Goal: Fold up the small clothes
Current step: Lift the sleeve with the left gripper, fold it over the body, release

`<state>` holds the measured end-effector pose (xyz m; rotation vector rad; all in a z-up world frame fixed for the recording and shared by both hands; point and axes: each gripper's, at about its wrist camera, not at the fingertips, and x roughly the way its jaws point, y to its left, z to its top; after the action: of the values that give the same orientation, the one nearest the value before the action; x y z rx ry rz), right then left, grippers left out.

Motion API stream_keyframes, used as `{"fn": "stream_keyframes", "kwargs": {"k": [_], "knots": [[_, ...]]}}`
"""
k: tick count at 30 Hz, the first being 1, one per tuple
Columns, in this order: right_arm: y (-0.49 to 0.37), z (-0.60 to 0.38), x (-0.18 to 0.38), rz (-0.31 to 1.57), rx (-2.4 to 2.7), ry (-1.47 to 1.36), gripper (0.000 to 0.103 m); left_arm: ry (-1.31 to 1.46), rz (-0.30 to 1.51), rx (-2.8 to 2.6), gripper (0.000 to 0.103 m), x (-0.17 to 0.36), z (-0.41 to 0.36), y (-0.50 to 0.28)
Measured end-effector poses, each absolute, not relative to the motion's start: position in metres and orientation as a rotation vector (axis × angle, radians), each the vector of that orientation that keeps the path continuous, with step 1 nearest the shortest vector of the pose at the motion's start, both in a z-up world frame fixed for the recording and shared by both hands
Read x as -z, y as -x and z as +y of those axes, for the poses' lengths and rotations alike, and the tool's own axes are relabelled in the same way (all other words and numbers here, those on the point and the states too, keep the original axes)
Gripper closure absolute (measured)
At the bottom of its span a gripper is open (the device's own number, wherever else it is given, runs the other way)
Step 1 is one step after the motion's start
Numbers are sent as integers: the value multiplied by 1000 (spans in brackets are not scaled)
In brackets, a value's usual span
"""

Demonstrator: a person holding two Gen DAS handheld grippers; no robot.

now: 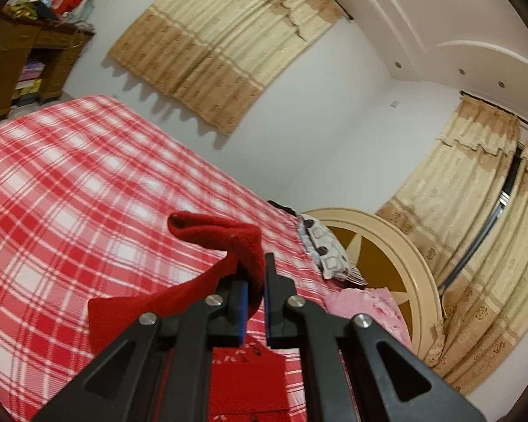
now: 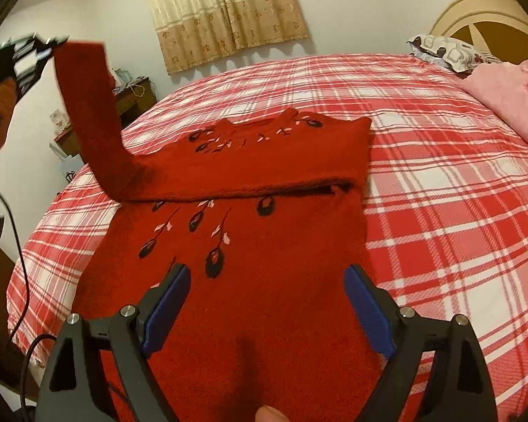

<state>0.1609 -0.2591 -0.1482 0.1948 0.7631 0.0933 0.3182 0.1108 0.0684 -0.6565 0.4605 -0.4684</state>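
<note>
A small red sweater (image 2: 250, 246) with dark embroidered flowers lies flat on the red plaid bed (image 2: 440, 193). One sleeve is folded across its chest. The other sleeve (image 2: 88, 112) is lifted high at the left, and my left gripper (image 2: 35, 49) is shut on its cuff. In the left wrist view the sleeve cuff (image 1: 225, 239) drapes over the closed blue pads of the left gripper (image 1: 255, 281), and the sweater body (image 1: 250, 379) shows below. My right gripper (image 2: 267, 302) hovers open over the sweater's lower body, nothing between its fingers.
A patterned pillow (image 2: 447, 52) and a pink blanket (image 2: 510, 95) lie by the round headboard (image 2: 485, 10) at the right. A wooden cabinet (image 1: 21, 59) and curtains (image 1: 214, 45) stand along the walls. A cable (image 2: 14, 228) hangs at the left edge of the bed.
</note>
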Motion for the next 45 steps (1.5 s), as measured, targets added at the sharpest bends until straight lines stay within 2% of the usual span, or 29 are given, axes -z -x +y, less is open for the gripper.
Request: {"fn": "stream_keyframes", "kwargs": {"k": [15,24,30,36,40,45], "knots": [[-157,-259,175,824,-127,-253,14,616,532,601,98,-55,-3,-332],[-154,-258,184,823,-142,-266,14,487,663,592,98,15,-99,-332],[-152,-258,186,806,-147,-265,13,382,744,597,98,41,-141,-336],[-151,-251,189,794,-142,-221,10,287,849,570,97,64,-160,-337],[-151,-249,191,787,-142,-202,8,287,913,590,88,79,-159,-327],[-151,-243,193,777,-143,-158,5,216,894,630,85,74,-144,-304]]}}
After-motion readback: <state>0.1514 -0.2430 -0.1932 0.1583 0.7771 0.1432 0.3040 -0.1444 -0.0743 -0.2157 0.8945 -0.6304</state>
